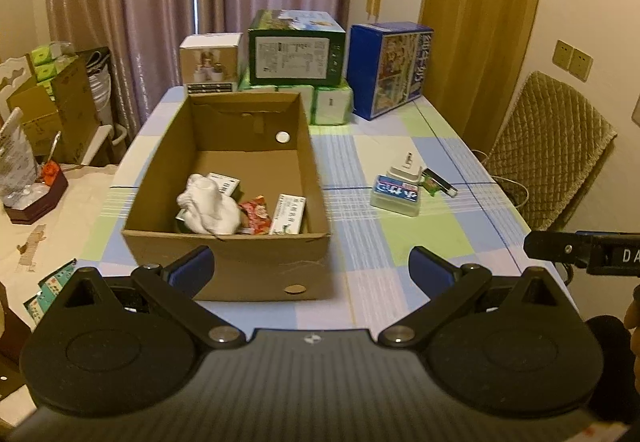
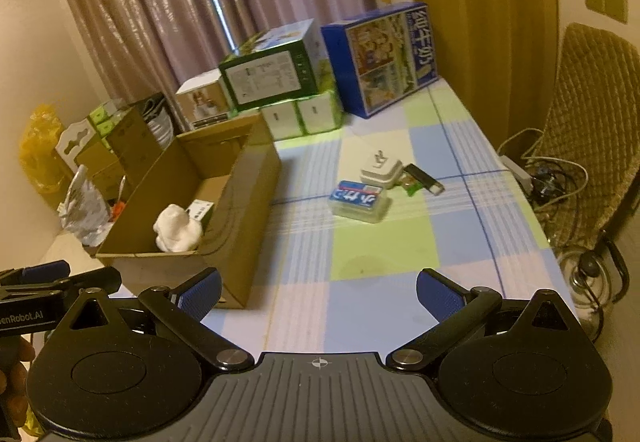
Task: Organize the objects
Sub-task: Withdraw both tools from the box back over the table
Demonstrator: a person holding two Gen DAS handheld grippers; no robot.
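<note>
I see: bench cloth [image 1: 400,238] – blue, green, white checks | box [image 1: 224,262] – brown | my gripper pads [image 1: 430,270] – blue | curtain [image 1: 160,2] – mauve

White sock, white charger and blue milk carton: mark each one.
White sock [image 1: 210,210], left wrist view, on its bunched middle.
White charger [image 2: 381,170], right wrist view, on its top face.
Blue milk carton [image 1: 390,68], left wrist view, on its picture side.

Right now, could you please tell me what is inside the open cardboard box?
The cardboard box holds a white cloth, two small white cartons and a red snack packet. A dark item under the cloth is mostly hidden.
</note>
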